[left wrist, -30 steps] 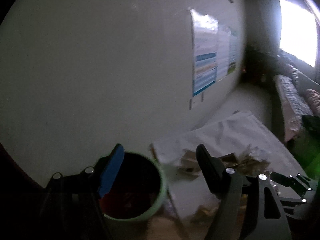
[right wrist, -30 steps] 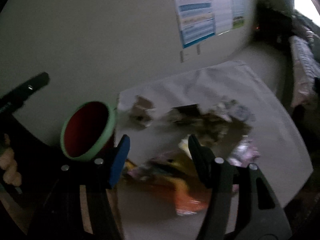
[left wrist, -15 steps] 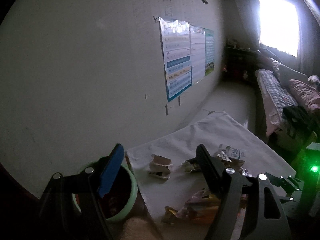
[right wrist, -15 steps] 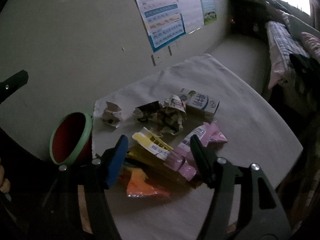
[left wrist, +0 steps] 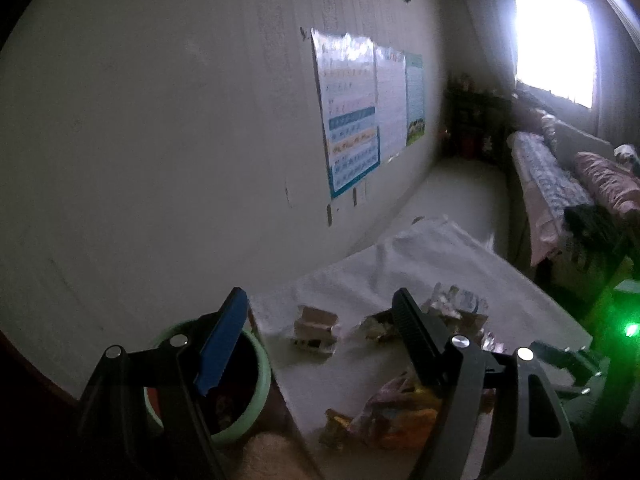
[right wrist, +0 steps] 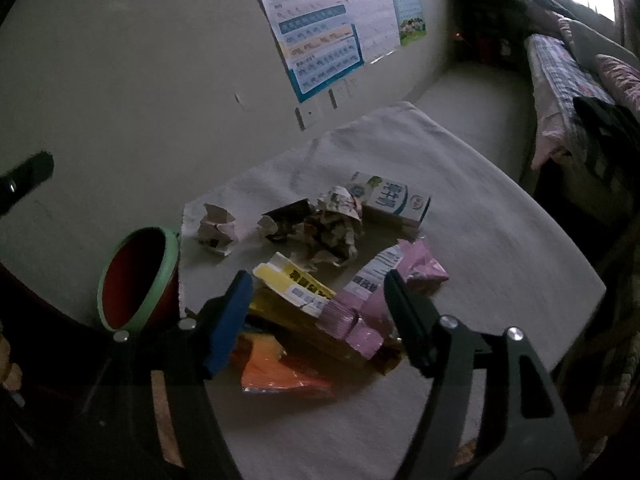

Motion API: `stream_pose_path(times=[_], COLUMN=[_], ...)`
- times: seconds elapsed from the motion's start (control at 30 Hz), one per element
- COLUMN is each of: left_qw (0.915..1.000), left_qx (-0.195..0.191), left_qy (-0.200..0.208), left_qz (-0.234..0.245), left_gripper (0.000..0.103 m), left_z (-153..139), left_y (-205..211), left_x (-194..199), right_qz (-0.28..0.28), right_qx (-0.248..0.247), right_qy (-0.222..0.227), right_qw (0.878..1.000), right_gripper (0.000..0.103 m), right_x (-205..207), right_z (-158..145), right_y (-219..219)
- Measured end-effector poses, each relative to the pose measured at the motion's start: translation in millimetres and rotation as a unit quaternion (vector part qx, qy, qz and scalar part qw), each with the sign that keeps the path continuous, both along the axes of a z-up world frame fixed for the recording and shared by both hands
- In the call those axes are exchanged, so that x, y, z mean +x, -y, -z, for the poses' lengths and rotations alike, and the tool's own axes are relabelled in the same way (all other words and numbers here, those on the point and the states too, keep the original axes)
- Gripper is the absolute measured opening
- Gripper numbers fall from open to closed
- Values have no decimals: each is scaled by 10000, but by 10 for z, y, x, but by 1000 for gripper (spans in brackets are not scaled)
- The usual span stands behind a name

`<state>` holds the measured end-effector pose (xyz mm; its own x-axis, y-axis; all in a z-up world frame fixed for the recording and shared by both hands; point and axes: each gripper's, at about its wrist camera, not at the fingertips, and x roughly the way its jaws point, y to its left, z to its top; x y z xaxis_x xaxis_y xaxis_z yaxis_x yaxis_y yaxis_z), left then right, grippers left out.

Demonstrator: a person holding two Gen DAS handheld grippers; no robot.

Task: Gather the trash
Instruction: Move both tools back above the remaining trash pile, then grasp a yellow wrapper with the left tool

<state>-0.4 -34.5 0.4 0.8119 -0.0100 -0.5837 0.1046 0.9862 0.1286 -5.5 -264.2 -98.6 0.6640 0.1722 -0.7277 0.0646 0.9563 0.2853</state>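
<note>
Both views have steadied, so with each hand-held gripper, left (left wrist: 320,340) and right (right wrist: 316,312), open and empty, I'd lower the right squarely over the pink wrapper (right wrist: 372,300) before carrying it to the bin (right wrist: 136,280).

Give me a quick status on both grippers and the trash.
Left gripper open, empty, by green bin. Right gripper open, empty, over wrapper pile. Trash on white cloth, none collected by either gripper. Nothing blocking.

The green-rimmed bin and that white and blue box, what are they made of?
The bin looks like smooth plastic: even pale green rim, plain red inside, though painted metal is possible. The box seems printed cardboard: flat faces, sharp folded edges, slightly glossy print.
</note>
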Motion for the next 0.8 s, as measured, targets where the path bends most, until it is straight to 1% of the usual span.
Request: stream_pose_path(times=[0.07, 0.17, 0.27, 0.37, 0.4, 0.47, 0.53, 0.6, 0.7, 0.8], left_qw=[9999, 9999, 9994, 9980, 9963, 9937, 9910, 9872, 9825, 9783], left_qx=[-53, -52, -102, 97, 216, 287, 248, 152, -4, -21], left_qy=[-99, -154, -307, -621, -824, -1080, -1311, -1580, -1848, -2065], left_qz=[-30, 53, 100, 97, 94, 56, 67, 182, 244, 174], left_gripper=[71, 71, 74, 75, 75, 75, 75, 75, 75, 73], left_z=[44, 102, 255, 574, 751, 985, 1173, 1349, 1496, 1631], left_y=[-22, -31, -84, -161, -192, -232, -250, -258, -344, -491], left_x=[24, 53, 95, 148, 169, 190, 211, 247, 268, 283], right_qz=[54, 113, 208, 319, 360, 453, 529, 567, 615, 690], right_qx=[4, -9, 4, -41, -70, -100, -94, -98, -129, -126], right_qy=[-18, -81, -131, -176, -215, -335, -446, -548, -597, -615], right_qw=[10000, 9999, 9997, 9993, 9991, 9984, 9976, 9968, 9962, 9956], right_gripper=[67, 67, 68, 72, 74, 74, 74, 74, 74, 77], right_x=[-5, 0, 1, -4, -7, -15, -31, -42, -85, -119], right_z=[13, 47, 78, 107, 127, 194, 263, 316, 342, 367], right_y=[35, 79, 147, 222, 260, 333, 397, 440, 493, 549])
